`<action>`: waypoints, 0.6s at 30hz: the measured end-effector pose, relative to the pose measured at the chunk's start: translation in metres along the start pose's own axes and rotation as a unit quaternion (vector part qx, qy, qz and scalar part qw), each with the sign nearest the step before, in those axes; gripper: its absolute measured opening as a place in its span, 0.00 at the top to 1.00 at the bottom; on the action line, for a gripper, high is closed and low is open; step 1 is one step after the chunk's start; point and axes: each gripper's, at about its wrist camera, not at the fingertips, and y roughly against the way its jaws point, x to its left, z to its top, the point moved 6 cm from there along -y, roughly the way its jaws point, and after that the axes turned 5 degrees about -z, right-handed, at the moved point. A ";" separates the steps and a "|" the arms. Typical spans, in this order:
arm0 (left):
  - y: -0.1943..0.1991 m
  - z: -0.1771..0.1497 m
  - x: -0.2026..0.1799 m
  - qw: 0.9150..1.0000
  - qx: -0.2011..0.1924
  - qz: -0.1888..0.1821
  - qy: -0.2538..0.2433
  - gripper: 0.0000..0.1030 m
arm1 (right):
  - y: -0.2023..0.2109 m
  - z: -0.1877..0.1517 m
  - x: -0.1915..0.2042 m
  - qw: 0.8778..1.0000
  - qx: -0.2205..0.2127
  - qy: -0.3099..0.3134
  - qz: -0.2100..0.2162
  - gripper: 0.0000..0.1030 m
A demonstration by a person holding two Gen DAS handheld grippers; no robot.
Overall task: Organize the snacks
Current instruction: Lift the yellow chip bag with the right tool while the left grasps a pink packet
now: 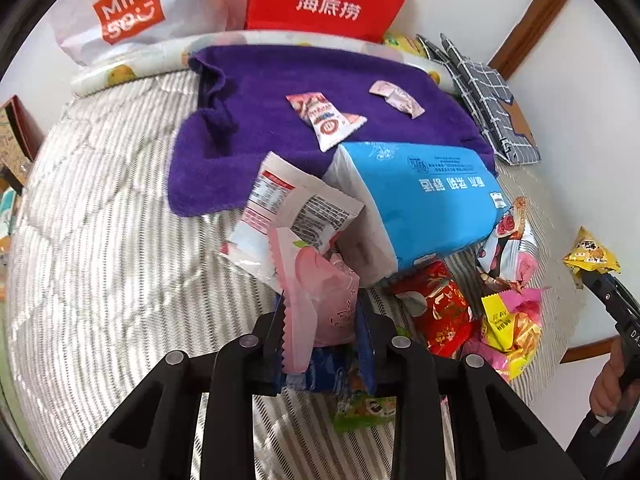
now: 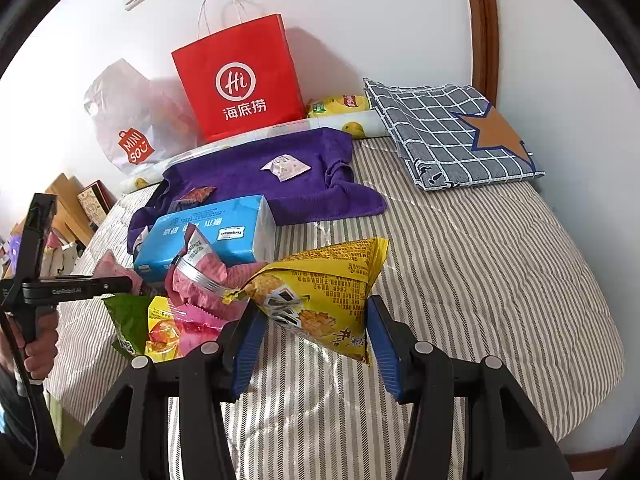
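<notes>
Your left hand-held gripper (image 1: 320, 320) pinches a pink snack packet (image 1: 320, 300) above the striped bed (image 1: 100, 260); your right hand-held gripper (image 2: 316, 332) clamps a yellow snack bag (image 2: 320, 292).

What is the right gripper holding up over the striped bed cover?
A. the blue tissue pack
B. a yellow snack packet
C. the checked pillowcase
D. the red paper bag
B: in the right wrist view the right gripper has its blue pads closed on a yellow snack packet, while the blue tissue pack lies further back on the bed.
</notes>
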 end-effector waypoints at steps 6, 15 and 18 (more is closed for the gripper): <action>0.024 -0.003 0.001 1.000 -0.025 -0.001 -0.004 0.73 | 0.008 -0.003 0.007 1.000 -0.008 -0.005 -0.005 0.53; 0.055 -0.004 -0.015 0.998 -0.054 -0.026 -0.032 0.73 | 0.021 -0.004 0.021 1.000 -0.019 -0.022 0.003 0.53; 0.061 -0.004 -0.020 0.997 -0.057 -0.037 -0.040 0.73 | 0.024 -0.001 0.026 0.999 -0.025 -0.023 0.000 0.53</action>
